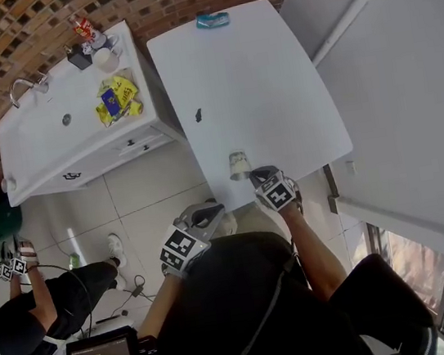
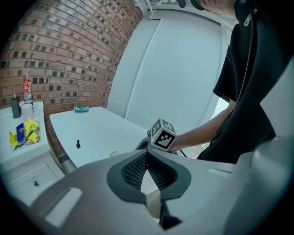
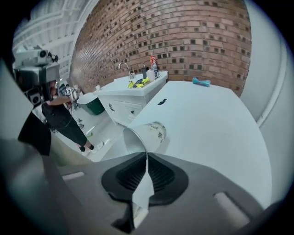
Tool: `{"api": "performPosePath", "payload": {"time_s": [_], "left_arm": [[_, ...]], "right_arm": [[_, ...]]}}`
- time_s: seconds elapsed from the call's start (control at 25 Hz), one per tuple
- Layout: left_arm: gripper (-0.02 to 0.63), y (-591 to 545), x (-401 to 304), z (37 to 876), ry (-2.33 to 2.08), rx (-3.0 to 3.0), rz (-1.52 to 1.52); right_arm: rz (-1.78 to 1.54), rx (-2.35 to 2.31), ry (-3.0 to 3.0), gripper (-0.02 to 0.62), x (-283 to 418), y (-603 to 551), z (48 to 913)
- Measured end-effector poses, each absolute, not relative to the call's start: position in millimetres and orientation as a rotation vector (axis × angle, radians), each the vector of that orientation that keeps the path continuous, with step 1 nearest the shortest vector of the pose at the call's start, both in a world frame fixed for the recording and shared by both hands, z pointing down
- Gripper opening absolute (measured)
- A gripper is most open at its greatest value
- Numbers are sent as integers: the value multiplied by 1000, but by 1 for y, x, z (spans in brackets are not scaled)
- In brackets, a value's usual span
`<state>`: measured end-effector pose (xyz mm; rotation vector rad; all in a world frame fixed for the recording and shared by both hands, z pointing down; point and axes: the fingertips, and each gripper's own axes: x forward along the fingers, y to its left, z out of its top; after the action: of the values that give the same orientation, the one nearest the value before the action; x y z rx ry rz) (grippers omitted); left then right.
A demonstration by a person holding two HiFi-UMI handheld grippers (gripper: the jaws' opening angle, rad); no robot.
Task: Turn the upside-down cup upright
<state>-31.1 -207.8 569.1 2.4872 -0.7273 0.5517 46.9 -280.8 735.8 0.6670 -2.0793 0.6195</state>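
Note:
A pale paper cup (image 1: 239,164) with a small dark print is at the near edge of the white table (image 1: 256,76). In the right gripper view the cup (image 3: 148,134) is tipped on its side, its open mouth facing the camera. My right gripper (image 3: 145,155) is shut on the cup's rim, with the thin wall pinched between the pads. From the head view that gripper (image 1: 249,176) reaches in from the near side. My left gripper (image 1: 212,208) hangs off the table's near left corner. Its jaws (image 2: 147,153) are shut on nothing and point toward the right gripper's marker cube (image 2: 163,134).
A teal object (image 1: 213,20) lies at the table's far end and a small black item (image 1: 198,116) near its left edge. A white sink cabinet (image 1: 52,148) with yellow packets (image 1: 117,97) stands to the left. Another person (image 1: 50,301) is on the tiled floor.

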Motion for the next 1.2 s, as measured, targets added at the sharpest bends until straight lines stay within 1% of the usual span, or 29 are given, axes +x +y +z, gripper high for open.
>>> {"api": "performPosePath", "payload": {"time_s": [0.2, 0.4, 0.64, 0.92, 1.2], "left_arm": [[15, -214, -32, 569, -720, 2493, 534], [15, -217, -29, 566, -691, 2486, 523], [15, -224, -30, 564, -690, 2490, 516], [15, -230, -30, 564, -695, 2496, 504], [15, -236, -34, 562, -703, 2494, 494]], "right_arm": [[891, 724, -2035, 6, 54, -276, 729], [1321, 823, -1969, 6, 61, -269, 726], [1725, 802, -1909, 6, 58, -266, 731], [1932, 709, -1830, 6, 50, -258, 733], [1943, 711, -1798, 8, 47, -260, 735]]}}
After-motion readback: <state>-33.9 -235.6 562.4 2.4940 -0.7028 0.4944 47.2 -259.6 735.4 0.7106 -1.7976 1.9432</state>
